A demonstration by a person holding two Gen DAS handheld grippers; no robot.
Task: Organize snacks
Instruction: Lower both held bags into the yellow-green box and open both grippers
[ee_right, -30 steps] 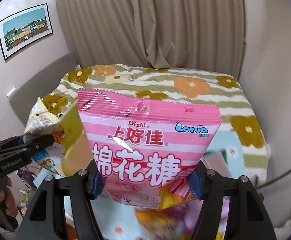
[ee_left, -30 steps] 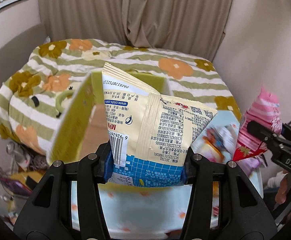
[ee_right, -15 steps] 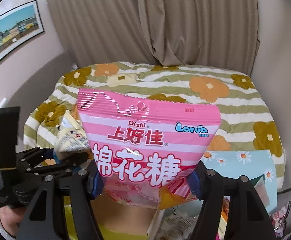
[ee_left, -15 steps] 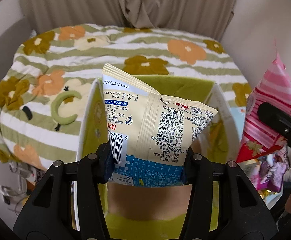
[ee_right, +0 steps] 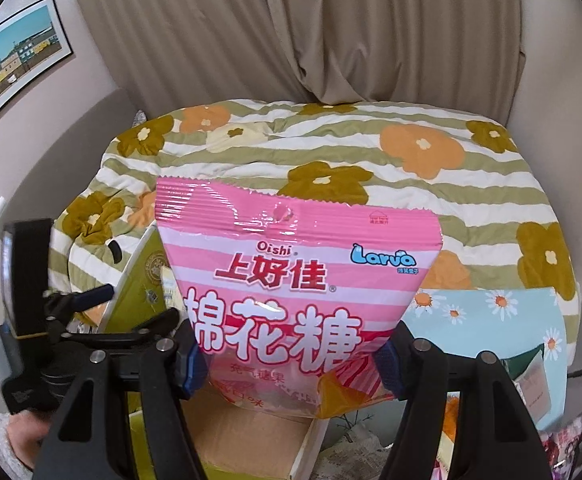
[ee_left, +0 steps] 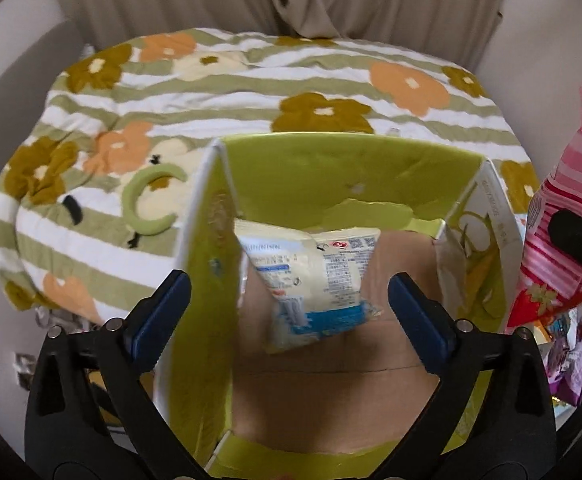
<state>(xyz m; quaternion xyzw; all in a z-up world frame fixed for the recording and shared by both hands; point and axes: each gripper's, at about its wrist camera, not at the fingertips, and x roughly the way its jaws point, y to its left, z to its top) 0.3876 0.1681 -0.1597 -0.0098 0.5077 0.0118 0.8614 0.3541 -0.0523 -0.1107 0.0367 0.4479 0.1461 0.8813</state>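
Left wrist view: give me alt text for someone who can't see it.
The open left gripper hovers over a green cardboard box with a cream-and-blue snack bag inside, free of the fingers. The box sits on a floral striped quilt; a pink striped snack bag is at right.

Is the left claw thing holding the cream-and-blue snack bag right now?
No, the left gripper stands wide open, and the cream-and-blue snack bag sits apart from its fingers inside the green cardboard box.
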